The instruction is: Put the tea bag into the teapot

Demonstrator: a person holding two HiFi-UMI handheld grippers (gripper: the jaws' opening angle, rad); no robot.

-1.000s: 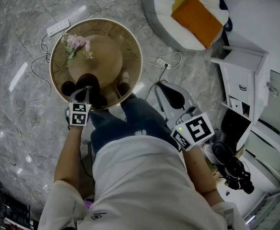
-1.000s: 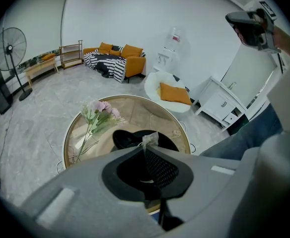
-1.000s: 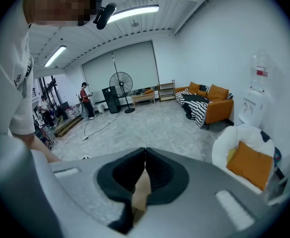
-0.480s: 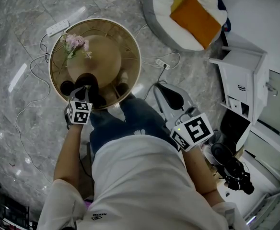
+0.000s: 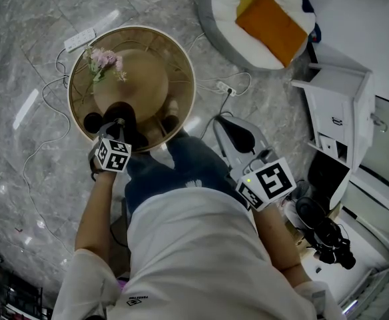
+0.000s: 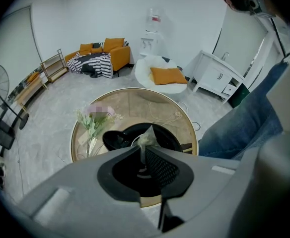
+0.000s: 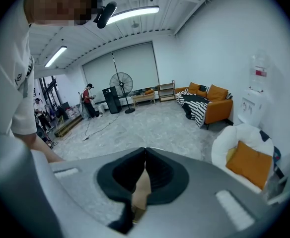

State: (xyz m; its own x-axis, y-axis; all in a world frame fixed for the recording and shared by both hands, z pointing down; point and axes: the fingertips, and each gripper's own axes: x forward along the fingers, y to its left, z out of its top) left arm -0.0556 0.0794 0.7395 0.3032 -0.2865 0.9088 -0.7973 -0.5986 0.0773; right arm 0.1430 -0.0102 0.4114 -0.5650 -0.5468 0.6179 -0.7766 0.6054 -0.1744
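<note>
A black teapot stands at the near edge of the round glass table. My left gripper points steeply down right over it. In the left gripper view the jaws are shut on a pale pyramid tea bag, which pokes out past the tips above the teapot. My right gripper hangs off the table by the person's right knee. Its jaws are shut, with a tan paper-like strip between the pads.
Pink flowers lie across the table's far side. Small dark cups flank the teapot. The person's jeans-clad legs press against the table. A white seat with an orange cushion, a white cabinet and floor cables surround it.
The left gripper has rolled a little about its own axis while staying over the teapot. The right gripper has not moved.
</note>
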